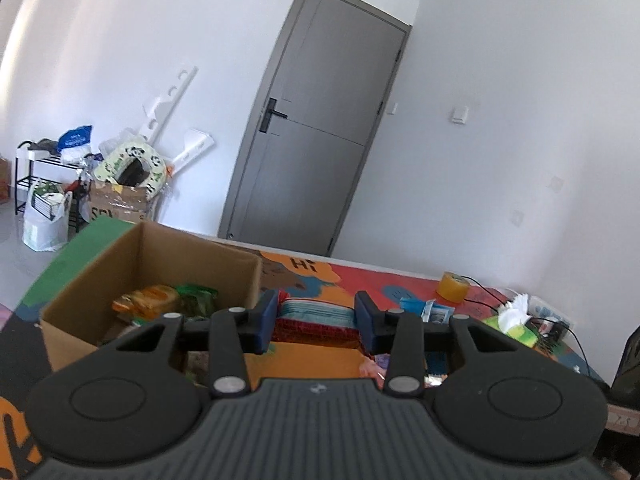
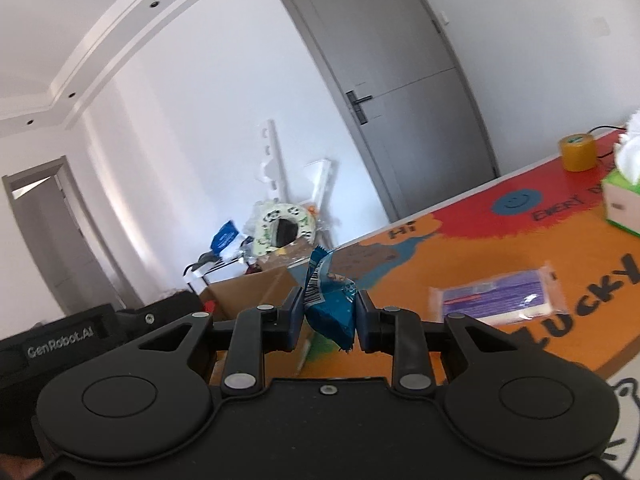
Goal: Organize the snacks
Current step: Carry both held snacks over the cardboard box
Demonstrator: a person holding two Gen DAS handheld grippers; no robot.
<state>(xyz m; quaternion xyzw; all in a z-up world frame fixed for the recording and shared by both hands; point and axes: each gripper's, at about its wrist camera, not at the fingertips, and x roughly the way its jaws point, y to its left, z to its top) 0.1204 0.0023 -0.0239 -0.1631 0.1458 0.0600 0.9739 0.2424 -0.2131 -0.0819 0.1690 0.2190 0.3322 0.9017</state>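
Note:
My left gripper [image 1: 316,322] is shut on a red and light-blue snack pack [image 1: 316,320] and holds it above the colourful mat, just right of an open cardboard box [image 1: 192,256]. The box holds an orange snack bag [image 1: 146,300] and a green one [image 1: 198,298]. My right gripper [image 2: 329,318] is shut on a blue snack packet [image 2: 330,304] held upright in the air. The box also shows in the right wrist view [image 2: 248,294], low and to the left of the packet. A purple and white packet [image 2: 494,298] lies on the mat to the right.
A yellow tape roll [image 1: 452,286] and a green tissue box [image 1: 516,328] stand at the table's far right, with black cables and a small blue packet [image 1: 424,308] near them. The other black gripper body [image 2: 80,336] is at left in the right wrist view. Clutter [image 1: 120,176] sits by the grey door [image 1: 316,128].

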